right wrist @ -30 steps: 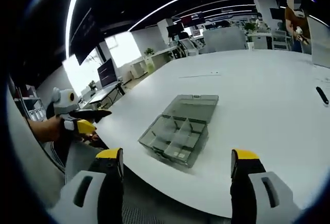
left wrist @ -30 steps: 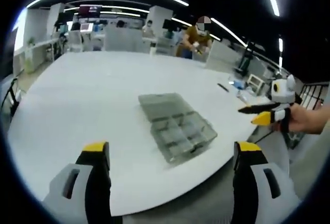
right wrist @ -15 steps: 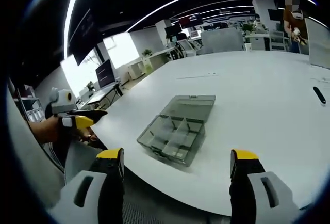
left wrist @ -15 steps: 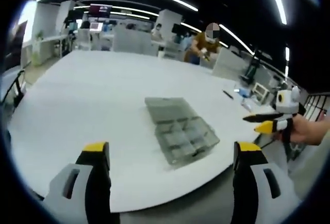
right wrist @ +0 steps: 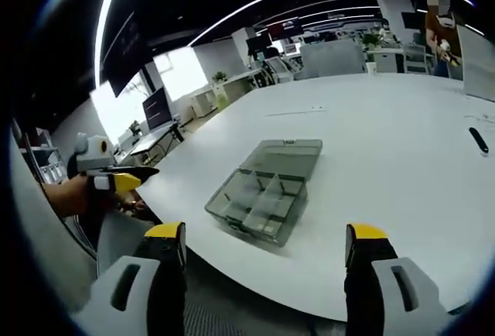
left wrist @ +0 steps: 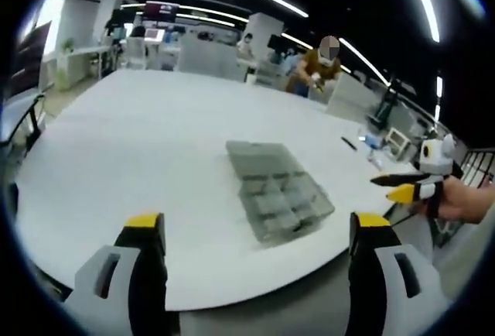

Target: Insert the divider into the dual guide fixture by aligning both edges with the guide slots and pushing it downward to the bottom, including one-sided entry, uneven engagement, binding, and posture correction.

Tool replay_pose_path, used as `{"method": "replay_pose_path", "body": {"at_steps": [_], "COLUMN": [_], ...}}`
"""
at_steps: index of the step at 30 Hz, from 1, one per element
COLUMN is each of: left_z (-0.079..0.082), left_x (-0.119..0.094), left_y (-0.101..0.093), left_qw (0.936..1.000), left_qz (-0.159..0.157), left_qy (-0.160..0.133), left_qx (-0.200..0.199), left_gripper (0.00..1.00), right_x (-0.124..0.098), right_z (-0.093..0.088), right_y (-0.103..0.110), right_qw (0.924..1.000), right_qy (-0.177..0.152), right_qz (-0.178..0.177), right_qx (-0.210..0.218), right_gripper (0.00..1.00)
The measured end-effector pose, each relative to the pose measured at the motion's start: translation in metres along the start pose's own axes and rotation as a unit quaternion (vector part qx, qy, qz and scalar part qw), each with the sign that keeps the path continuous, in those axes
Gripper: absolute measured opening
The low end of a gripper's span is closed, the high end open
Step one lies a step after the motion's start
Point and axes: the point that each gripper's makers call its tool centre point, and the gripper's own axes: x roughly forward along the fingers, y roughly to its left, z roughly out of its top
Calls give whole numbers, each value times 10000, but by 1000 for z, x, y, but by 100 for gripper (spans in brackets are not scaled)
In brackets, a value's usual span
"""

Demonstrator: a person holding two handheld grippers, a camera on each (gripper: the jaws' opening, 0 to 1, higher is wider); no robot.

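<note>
A clear grey plastic organiser box with its lid laid open (left wrist: 280, 189) (right wrist: 264, 189) lies on the white table near its front edge. Inner dividers split it into several compartments. My left gripper (left wrist: 255, 231) hangs open in front of the table edge, well short of the box, with nothing between its jaws. My right gripper (right wrist: 263, 241) is likewise open and empty, below the box. Each gripper appears in the other view, held by a hand: the right gripper (left wrist: 406, 185) off the table's right side, the left gripper (right wrist: 116, 177) off its left, both with jaws close together.
The large white table (left wrist: 139, 135) (right wrist: 387, 135) carries a black pen (right wrist: 479, 141) and small items near its right edge (left wrist: 363, 138). A person in an orange top (left wrist: 317, 69) stands beyond the far side. Desks and monitors (right wrist: 158, 108) fill the office behind.
The left view has shifted slightly, so the box sits a little further right and higher. The right view is almost unchanged. Both grippers stay open and empty.
</note>
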Motion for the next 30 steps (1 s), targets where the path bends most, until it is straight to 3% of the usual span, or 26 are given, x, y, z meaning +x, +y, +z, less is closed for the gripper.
{"method": "replay_pose_path", "body": {"at_steps": [30], "left_z": [-4], "left_x": [2], "left_y": [3], "left_qw": [9999], "left_qz": [48], "left_qy": [113], "left_qx": [45], "left_gripper": [95], "right_x": [3], "right_z": [-2], "right_y": [0], "right_qw": [9999], "right_qy": [75], "right_qz": [39], "right_qx": [53], "right_gripper": [83]}}
